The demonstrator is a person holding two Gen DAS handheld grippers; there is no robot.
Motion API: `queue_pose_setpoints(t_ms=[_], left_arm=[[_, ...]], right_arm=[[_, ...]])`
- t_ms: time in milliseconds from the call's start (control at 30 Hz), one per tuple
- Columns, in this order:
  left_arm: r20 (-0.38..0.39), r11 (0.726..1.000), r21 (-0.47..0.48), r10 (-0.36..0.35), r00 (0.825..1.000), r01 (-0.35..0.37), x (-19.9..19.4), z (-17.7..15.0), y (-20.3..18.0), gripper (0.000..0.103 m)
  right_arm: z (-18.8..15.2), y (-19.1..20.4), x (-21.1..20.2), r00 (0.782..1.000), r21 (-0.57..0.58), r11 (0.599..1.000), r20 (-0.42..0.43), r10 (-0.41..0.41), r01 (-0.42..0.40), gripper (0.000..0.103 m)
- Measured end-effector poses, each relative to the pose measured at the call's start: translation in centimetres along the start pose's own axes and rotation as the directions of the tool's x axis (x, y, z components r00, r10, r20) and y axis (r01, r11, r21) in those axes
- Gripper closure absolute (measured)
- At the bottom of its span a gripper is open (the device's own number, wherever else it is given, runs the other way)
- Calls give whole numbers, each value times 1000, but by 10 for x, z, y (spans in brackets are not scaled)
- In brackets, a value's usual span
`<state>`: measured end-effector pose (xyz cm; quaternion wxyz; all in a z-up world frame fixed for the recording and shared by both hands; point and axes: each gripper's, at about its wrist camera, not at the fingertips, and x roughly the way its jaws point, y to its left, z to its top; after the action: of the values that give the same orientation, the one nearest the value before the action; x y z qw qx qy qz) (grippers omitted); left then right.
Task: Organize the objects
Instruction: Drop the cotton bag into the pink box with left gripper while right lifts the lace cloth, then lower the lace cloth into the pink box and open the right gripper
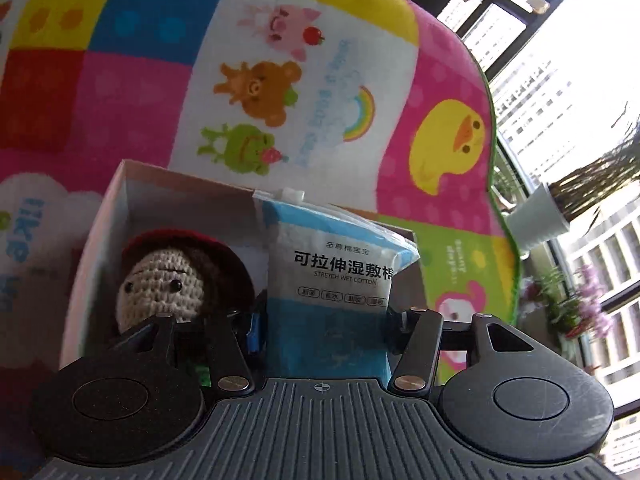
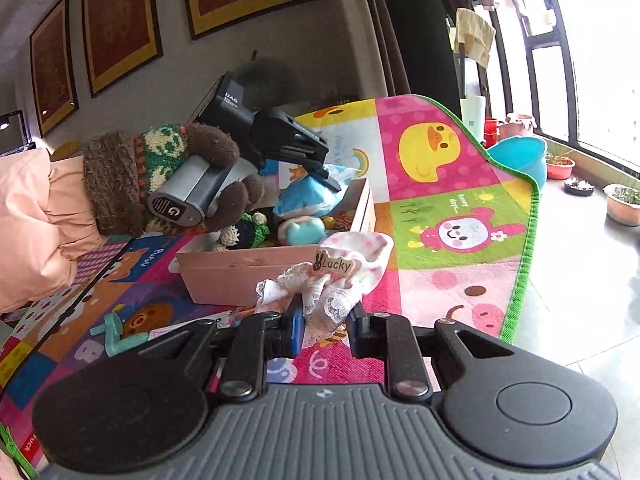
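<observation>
While the box (image 2: 224, 276) sits on the play mat (image 2: 452, 168), it is being filled from two sides. A blue cotton-pad packet (image 1: 332, 280) is held upright between the left gripper's (image 1: 324, 320) jaws, which are closed on its sides at a middling width; it is poised over the box's inside, just beside the crocheted doll (image 1: 168, 280) already lying there, presumably so it can be lowered into the free space. A lacy pink cloth (image 2: 340, 276) with a "Lucky" tag is pinched in the right gripper's (image 2: 324, 320) narrow jaws, near the box's front wall, outside it and judged next to go in. Several small toys already lie inside.
</observation>
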<state>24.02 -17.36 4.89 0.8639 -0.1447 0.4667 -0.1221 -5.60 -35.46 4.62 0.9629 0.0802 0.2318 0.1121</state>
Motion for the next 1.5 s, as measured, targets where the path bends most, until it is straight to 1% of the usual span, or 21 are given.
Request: queue_pose_setpoints(t_ms=[33, 67, 133, 200, 233, 267, 333, 433, 533, 600, 700, 767, 867, 933, 1000, 1100, 1200, 1300, 1367, 1400, 1500], left_arm=[[38, 997, 62, 53, 998, -55, -7, -3, -4, 45], [68, 989, 125, 67, 995, -75, -12, -7, -9, 45], [112, 955, 267, 102, 988, -129, -16, -16, -22, 44], [115, 912, 376, 131, 985, -165, -13, -25, -32, 43], [99, 901, 400, 138, 986, -166, -11, -27, -34, 42], [87, 905, 395, 133, 987, -156, -11, -28, -32, 42], [79, 925, 359, 101, 992, -123, -19, -27, -26, 42], [117, 945, 323, 22, 993, -59, -44, -21, -17, 45], [169, 959, 282, -62, 984, 12, -74, -13, -8, 45], [197, 968, 241, -122, 973, 72, -98, -13, 5, 46], [230, 964, 232, -184, 956, 129, -136, -31, 28, 46], [243, 960, 252, -188, 952, 125, -155, -53, 45, 46], [229, 954, 288, -157, 961, 87, -173, -89, 71, 46], [228, 956, 289, -129, 965, 59, -182, -111, 91, 46], [216, 961, 272, -101, 971, 40, -188, -127, 108, 46], [215, 975, 218, -90, 972, 42, -196, -142, 135, 46], [224, 981, 188, -93, 970, 51, -204, -151, 157, 46], [234, 984, 162, -107, 966, 70, -203, -156, 172, 46], [238, 985, 145, -127, 963, 95, -200, -158, 177, 46], [239, 985, 138, -137, 961, 106, -198, -159, 179, 46], [235, 982, 134, -160, 959, 131, -193, -164, 182, 46]], right_arm=[[-1, -3, 3, 1000, 1, 1000, -4, -5, 5, 83], [-3, -4, 6, 1000, 3, 1000, -8, -8, 8, 83], [-3, -7, 13, 1000, 7, 1000, -16, -4, 4, 83], [-4, -7, 19, 1000, 13, 1000, -21, 3, -3, 83], [-3, -5, 21, 1000, 12, 1000, -22, 6, -6, 83], [-3, -4, 21, 1000, 8, 1000, -21, 7, -7, 83], [-2, -1, 19, 1000, -3, 1000, -16, 2, -2, 83], [-2, 1, 16, 1000, -12, 1000, -8, -7, 7, 83], [-2, 0, 17, 1000, -10, 1000, -15, -18, 18, 83], [0, 2, 18, 1000, -8, 1000, -19, -16, 16, 83], [4, 6, 18, 1000, -4, 1000, -15, 5, -5, 83], [12, 12, 20, 1000, -30, 999, -3, 10, -10, 83], [35, 26, 27, 1000, -105, 994, 26, 9, -7, 83], [56, 33, 41, 1000, -132, 991, 15, 23, -21, 83], [79, 40, 64, 999, -135, 990, -32, 27, -31, 83], [105, 43, 102, 991, -67, 997, -134, 22, -31, 83], [116, 43, 141, 967, -7, 1000, -255, -11, 10, 83], [115, 43, 172, 940, 27, 998, -338, -36, 48, 83], [112, 45, 185, 927, 49, 998, -375, -26, 48, 82], [112, 50, 190, 926, 41, 998, -376, -37, 57, 82], [112, 69, 200, 925, -47, 996, -371, -82, 70, 82]])
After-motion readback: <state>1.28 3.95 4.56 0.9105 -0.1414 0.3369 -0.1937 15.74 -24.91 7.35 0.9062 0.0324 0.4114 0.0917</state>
